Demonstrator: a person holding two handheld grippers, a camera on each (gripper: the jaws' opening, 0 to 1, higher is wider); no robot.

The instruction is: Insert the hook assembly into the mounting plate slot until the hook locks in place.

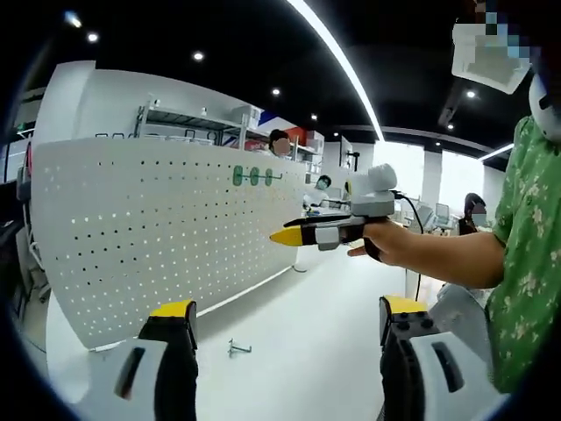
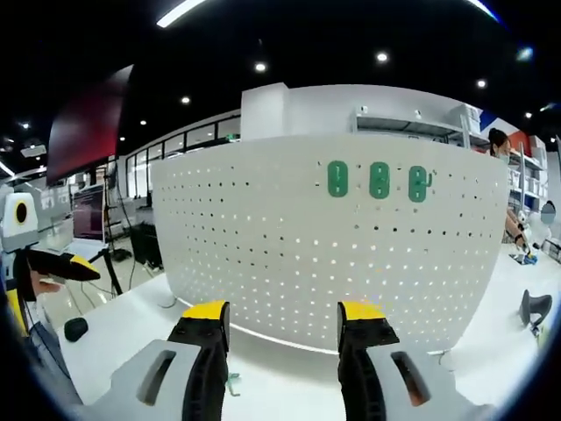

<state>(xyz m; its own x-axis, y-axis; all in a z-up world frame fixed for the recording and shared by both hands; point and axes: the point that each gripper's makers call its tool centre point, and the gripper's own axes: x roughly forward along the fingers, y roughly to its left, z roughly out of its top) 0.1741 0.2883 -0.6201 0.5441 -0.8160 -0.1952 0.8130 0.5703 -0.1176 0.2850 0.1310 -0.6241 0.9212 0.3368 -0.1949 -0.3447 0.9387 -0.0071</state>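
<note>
1. Hook [image 1: 238, 348] lies loose on the white table [image 1: 307, 333], just ahead of and between the open, empty jaws of the left gripper [image 1: 285, 320].
2. Right gripper [image 2: 282, 317], jaws parted and empty, faces the pegboard [image 2: 263, 254] and green plates [image 2: 379, 180]; the hook sits low beside its left jaw.
3. The left gripper appears nearer.

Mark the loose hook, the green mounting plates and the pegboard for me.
hook [image 1: 238, 348], left gripper view, its bent wire.
green mounting plates [image 2: 379, 179], right gripper view, middle plate's face.
pegboard [image 2: 263, 254], right gripper view, bare perforated face.

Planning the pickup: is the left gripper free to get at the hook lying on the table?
Probably yes. The left gripper has its jaws open and empty, and the hook lies on bare table just ahead with nothing between.
</note>
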